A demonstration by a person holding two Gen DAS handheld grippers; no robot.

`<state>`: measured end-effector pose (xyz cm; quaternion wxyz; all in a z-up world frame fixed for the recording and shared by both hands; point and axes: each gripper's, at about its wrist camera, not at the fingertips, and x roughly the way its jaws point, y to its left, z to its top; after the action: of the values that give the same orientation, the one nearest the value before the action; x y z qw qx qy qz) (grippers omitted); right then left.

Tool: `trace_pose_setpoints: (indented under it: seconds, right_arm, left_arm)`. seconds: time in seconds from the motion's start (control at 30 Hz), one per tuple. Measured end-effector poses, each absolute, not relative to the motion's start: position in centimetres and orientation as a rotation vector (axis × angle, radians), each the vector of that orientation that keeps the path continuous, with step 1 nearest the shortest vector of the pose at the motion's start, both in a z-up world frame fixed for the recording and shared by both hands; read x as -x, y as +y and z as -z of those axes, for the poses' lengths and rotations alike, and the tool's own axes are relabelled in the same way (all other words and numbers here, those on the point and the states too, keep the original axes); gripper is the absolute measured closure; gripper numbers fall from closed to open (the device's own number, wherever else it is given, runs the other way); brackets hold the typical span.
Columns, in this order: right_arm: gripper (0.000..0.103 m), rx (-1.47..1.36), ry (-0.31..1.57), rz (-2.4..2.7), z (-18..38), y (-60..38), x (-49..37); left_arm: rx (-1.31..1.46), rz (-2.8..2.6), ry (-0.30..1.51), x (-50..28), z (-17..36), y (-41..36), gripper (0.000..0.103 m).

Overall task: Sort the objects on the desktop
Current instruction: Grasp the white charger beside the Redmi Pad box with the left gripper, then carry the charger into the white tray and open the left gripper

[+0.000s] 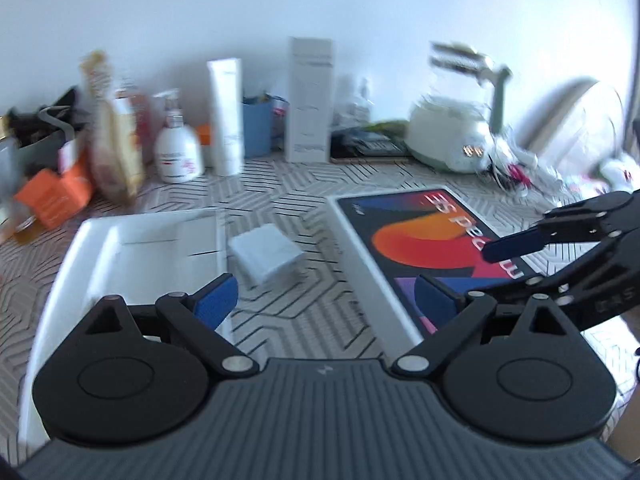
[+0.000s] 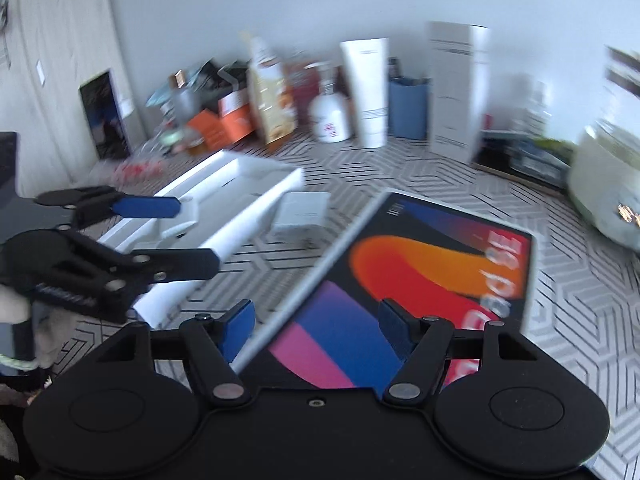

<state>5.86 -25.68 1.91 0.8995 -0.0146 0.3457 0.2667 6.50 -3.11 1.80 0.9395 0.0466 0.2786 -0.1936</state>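
A flat tablet box with an orange, red and blue lid lies on the patterned tabletop; it also shows in the right wrist view. A white open tray lies to its left, also in the right wrist view. A small white cube-shaped charger sits between them, also in the right wrist view. My left gripper is open and empty above the tabletop near the tray. My right gripper is open and empty over the tablet box's near corner.
The back of the table is crowded: orange boxes, a white pump bottle, a white tube, a blue cup, a tall white carton and a pale green kettle. Cables lie at the right.
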Motion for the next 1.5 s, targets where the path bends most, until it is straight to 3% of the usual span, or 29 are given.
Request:
trace_pose_setpoints:
  seconds: [0.07,0.2,0.53,0.7,1.07,1.1,1.13,1.17,1.2,1.5]
  right_arm:
    - [0.029,0.009,0.709,-0.539,-1.5,-26.9,-5.5]
    - [0.029,0.008,0.701,-0.556,-1.0,-28.1,-5.6]
    - [0.029,-0.033,0.644,-0.589,-0.8,-30.3,-7.2]
    - [0.026,-0.05,0.662,-0.581,0.3,-31.3,-7.6]
    - [0.026,-0.074,0.674,-0.571,1.2,-33.1,-8.4]
    - [0.026,-0.072,0.673,-0.569,1.2,-33.1,-8.5]
    - [0.026,-0.07,0.672,-0.568,1.2,-33.2,-8.5]
    - [0.026,-0.067,0.672,-0.566,1.1,-33.1,-8.6]
    - [0.026,-0.059,0.671,-0.562,1.1,-33.1,-8.6]
    - [0.025,-0.047,0.653,-0.528,0.8,-33.6,-8.5]
  left_arm:
    - [-0.175,0.385,0.547,-6.9,-1.6,-4.6,0.022]
    - [-0.17,0.354,0.58,-9.3,-1.5,-5.7,0.025]
    - [0.018,0.221,0.807,-15.3,1.4,-4.3,0.022]
    - [-0.11,0.158,0.755,-15.9,1.2,-6.1,0.022]
    - [-0.064,0.114,0.812,-19.7,2.3,-6.7,0.022]
    - [-0.075,0.115,0.809,-19.9,2.4,-6.8,0.023]
    - [-0.083,0.111,0.801,-19.9,2.3,-6.8,0.031]
    - [-0.088,0.105,0.791,-19.9,2.3,-6.7,0.047]
    - [-0.095,0.101,0.781,-19.9,2.2,-6.5,0.049]
    - [-0.082,0.12,0.857,-21.1,3.1,-6.3,0.043]
